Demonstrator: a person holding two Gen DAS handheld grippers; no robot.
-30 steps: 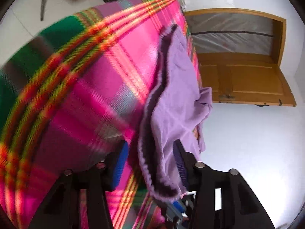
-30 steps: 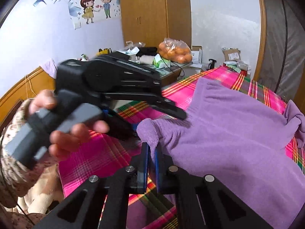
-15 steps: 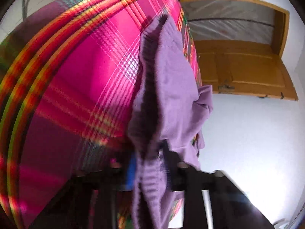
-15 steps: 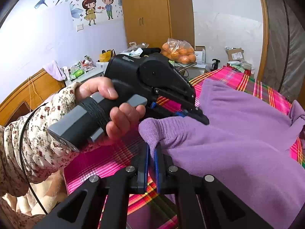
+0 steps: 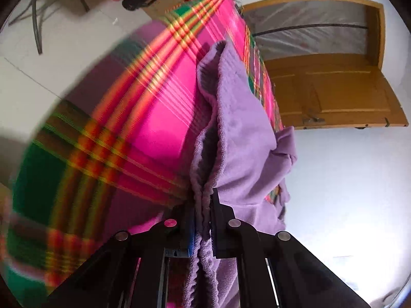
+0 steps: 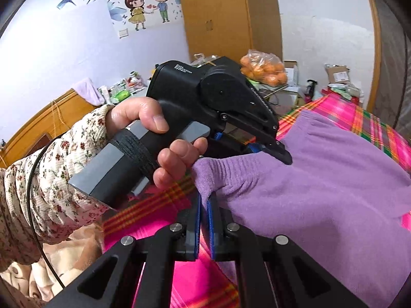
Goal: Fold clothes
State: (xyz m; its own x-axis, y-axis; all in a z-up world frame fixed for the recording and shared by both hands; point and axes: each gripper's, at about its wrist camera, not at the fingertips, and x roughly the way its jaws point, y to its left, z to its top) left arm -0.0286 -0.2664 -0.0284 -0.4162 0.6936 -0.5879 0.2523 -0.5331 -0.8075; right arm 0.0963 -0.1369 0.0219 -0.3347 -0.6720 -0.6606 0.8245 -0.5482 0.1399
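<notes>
While both jaws pinch it, the purple garment (image 6: 321, 179) drapes over the plaid cloth (image 5: 159, 107).

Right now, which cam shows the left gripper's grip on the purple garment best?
Left wrist: the left gripper is shut on the purple garment, fabric bunched between its fingers. Right wrist shows that gripper's body and the hand holding it; the pinch is mostly hidden.
</notes>
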